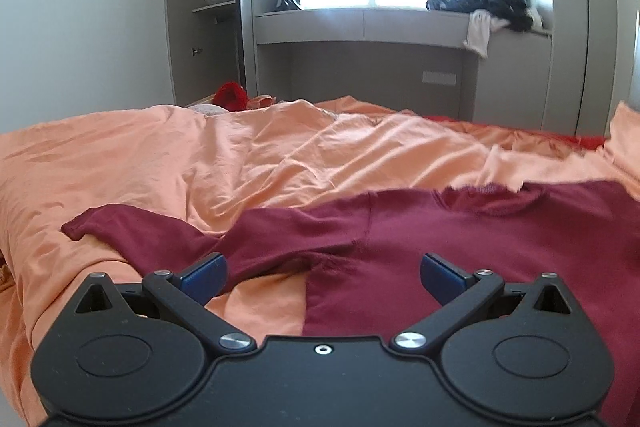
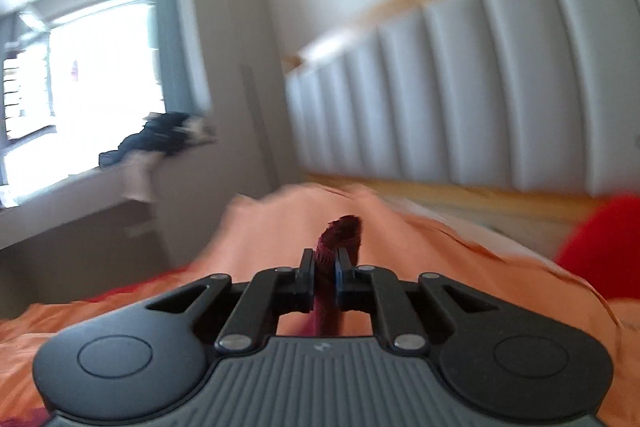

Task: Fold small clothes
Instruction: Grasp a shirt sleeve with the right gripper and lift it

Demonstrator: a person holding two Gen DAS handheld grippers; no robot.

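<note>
A dark red shirt [image 1: 460,247] lies spread on the orange bedsheet [image 1: 180,155], one sleeve stretched out to the left. My left gripper [image 1: 323,275] hovers just above the shirt near its armpit seam, jaws wide open with nothing between the blue pads. In the right wrist view my right gripper [image 2: 325,267] is shut on a bunched fold of the dark red shirt [image 2: 342,231], which sticks up between the pads and hangs down below them. That view is blurred.
A grey padded headboard [image 2: 500,87] runs along the right. A window ledge [image 1: 400,23] at the back carries a pile of dark clothes [image 1: 492,7]. A red item [image 1: 232,95] lies at the bed's far edge, and something red [image 2: 600,247] sits by the headboard.
</note>
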